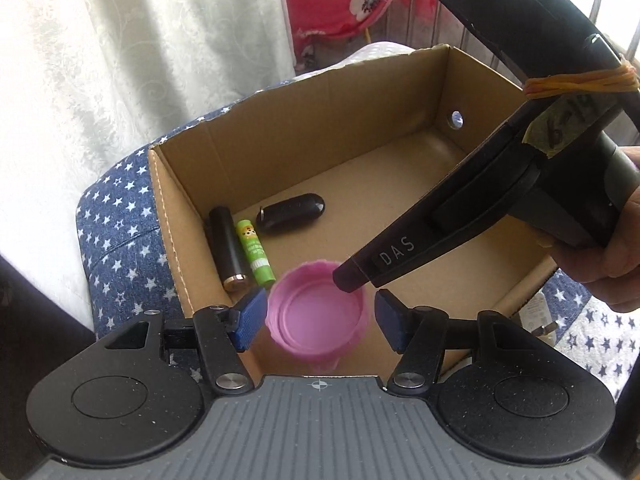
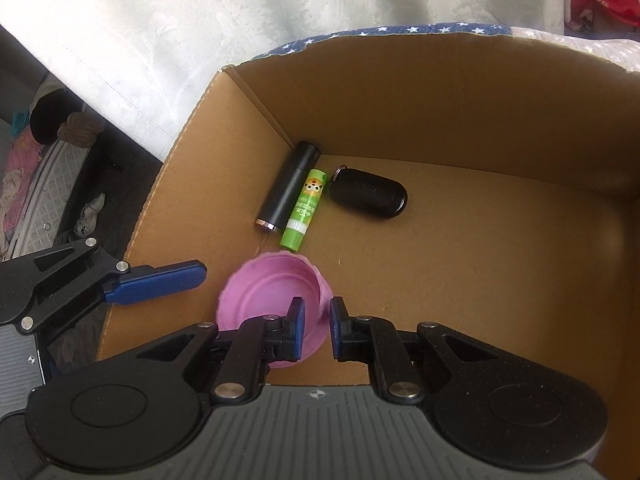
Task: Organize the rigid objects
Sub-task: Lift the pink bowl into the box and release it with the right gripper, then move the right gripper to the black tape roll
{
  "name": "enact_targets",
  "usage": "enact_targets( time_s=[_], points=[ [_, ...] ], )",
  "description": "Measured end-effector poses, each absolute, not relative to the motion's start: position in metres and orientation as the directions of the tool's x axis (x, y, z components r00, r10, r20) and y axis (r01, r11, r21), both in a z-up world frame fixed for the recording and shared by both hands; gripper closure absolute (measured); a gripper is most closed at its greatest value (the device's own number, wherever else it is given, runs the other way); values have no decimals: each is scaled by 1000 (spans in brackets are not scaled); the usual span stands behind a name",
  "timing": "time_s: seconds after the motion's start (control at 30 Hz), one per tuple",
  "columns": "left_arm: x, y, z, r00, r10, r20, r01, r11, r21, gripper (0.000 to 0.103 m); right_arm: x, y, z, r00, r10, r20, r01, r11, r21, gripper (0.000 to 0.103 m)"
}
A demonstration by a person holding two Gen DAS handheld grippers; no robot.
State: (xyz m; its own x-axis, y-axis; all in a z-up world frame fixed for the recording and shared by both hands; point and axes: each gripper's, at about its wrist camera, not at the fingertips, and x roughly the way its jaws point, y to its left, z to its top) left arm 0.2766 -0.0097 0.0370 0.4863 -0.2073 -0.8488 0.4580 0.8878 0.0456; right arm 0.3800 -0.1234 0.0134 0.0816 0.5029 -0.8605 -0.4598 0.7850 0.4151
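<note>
Right gripper [image 2: 316, 326] pinches the pink cap's [image 2: 264, 296] rim above the box [image 2: 440, 112]; left gripper [image 1: 320, 312] gapes, empty. Lower gently, release flat.

Black linkages with silver screws; ribbed grey bases; blue textured fingers [image 1: 252, 318]; bare-skinned hand [image 1: 608, 264].

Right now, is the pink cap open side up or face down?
Open side up: the pink cap shows its hollow interior, with the right gripper pinching its rim.
</note>
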Motion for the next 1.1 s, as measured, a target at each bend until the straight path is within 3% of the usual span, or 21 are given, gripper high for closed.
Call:
enact_targets(
  time_s=[0.33, 0.8, 1.1],
  points=[
    [262, -5, 56, 540, -234, -808, 437, 899, 31, 43, 375, -133, 29, 106, 552, -827, -459, 765, 451, 88],
    [155, 27, 111, 726, -285, -626, 396, 917, 42, 41, 255, -248, 123, 374, 706, -601, -492, 701, 517, 87],
    [99, 31, 56, 678, -331, -657, 422, 906, -22, 41, 165, -257, 70, 409, 700, -585, -478, 711, 516, 87]
  ],
)
